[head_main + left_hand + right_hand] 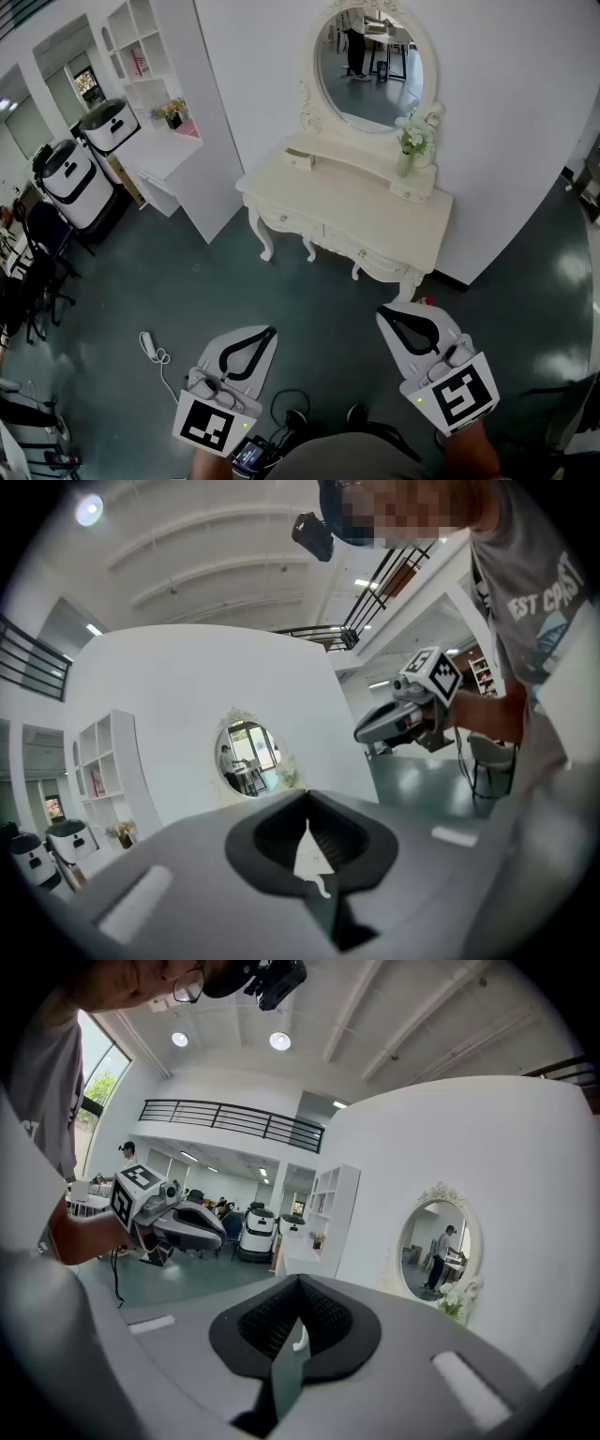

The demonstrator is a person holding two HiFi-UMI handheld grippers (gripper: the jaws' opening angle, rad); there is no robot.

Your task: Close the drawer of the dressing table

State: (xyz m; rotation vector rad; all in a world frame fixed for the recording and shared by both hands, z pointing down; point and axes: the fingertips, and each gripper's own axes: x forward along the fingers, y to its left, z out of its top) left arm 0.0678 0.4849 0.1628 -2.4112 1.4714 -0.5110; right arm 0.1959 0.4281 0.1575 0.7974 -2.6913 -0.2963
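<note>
Well short of the bench (349, 208), lining up.
Left hand-held gripper (270, 332), right hand-held gripper (386, 314): pressed together, empty, likely for pushing.

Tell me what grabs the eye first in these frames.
The cream dressing table with its ornate oval mirror stands against the white wall at the top centre of the head view. A vase of white flowers sits on the table's right end. Low in that view the left tool and right tool hang shut and empty over the dark green floor, well short of the table.
</note>
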